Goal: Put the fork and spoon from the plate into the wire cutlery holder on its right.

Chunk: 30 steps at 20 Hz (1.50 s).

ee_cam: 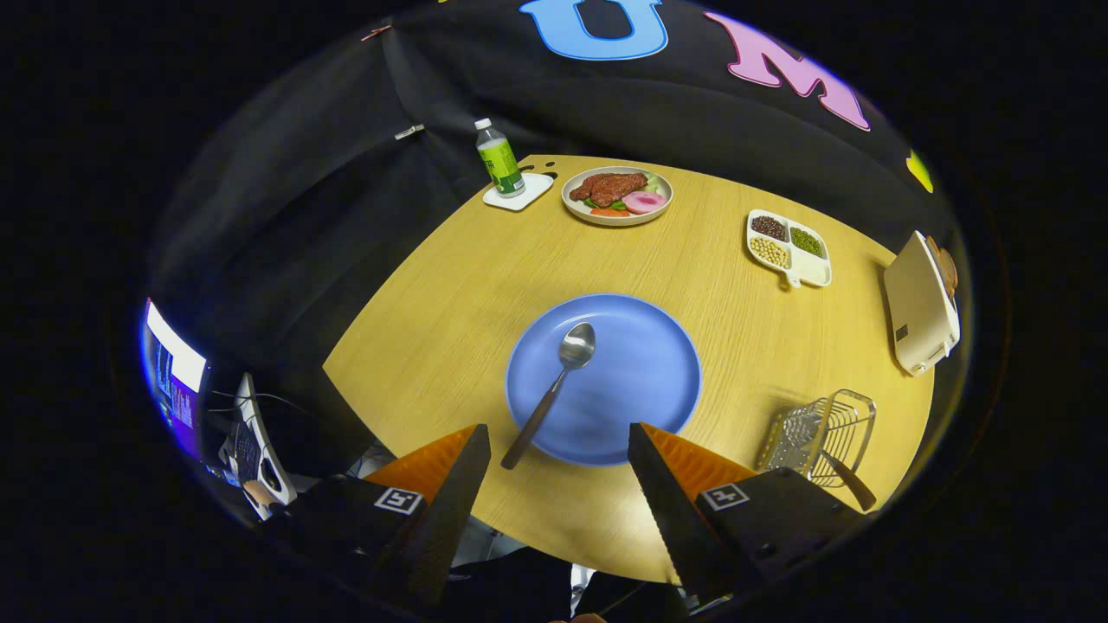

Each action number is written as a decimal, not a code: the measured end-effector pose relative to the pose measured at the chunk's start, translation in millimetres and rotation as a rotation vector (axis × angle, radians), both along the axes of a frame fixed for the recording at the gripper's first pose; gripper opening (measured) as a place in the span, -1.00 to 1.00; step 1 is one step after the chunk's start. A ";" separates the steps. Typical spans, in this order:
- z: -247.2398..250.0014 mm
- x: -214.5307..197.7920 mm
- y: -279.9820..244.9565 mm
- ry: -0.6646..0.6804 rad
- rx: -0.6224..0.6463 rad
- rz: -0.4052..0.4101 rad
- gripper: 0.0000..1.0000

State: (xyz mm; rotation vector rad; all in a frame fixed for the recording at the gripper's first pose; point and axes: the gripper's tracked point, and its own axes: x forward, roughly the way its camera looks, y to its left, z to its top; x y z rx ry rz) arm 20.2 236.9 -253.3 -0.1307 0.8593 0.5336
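A blue plate [640, 381] lies on the round wooden table, just ahead of my gripper [558, 437], whose fingers are spread wide and hold nothing. On the plate rests a spoon [554, 389] with a steel bowl and a dark handle; the handle juts over the plate's near rim toward the left finger. To the plate's right stands the wire cutlery holder [822, 431]. A dark-handled utensil [848, 481] leans in it, handle sticking out toward me; whether it is the fork I cannot tell.
At the table's far side stand a green-labelled bottle [499, 159] on a white coaster, a plate of food [616, 195] and a white divided dish of beans [788, 247]. A cream toaster [919, 303] sits at the right edge. A monitor and keyboard are off the table, left.
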 end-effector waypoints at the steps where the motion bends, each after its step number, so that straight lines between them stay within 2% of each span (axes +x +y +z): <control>1: -8.8 6.8 5.0 -0.003 0.002 -0.010 0.99; 10: -77.9 26.0 19.0 0.164 -0.057 -0.111 0.99; 14: -91.7 24.9 29.7 0.254 -0.040 -0.135 0.90; 19: -101.6 24.1 38.8 0.323 -0.031 -0.144 0.36; 22: -108.7 19.0 39.9 0.366 -0.052 -0.149 -0.44; 24: -110.7 20.3 41.1 0.378 -0.050 -0.151 -0.63; 25: -97.2 19.2 36.6 0.384 -0.042 -0.154 -0.64; 27: -108.4 15.4 44.2 0.404 0.004 -0.125 -0.75; 30: -100.8 16.0 44.9 0.417 0.053 -0.097 -0.79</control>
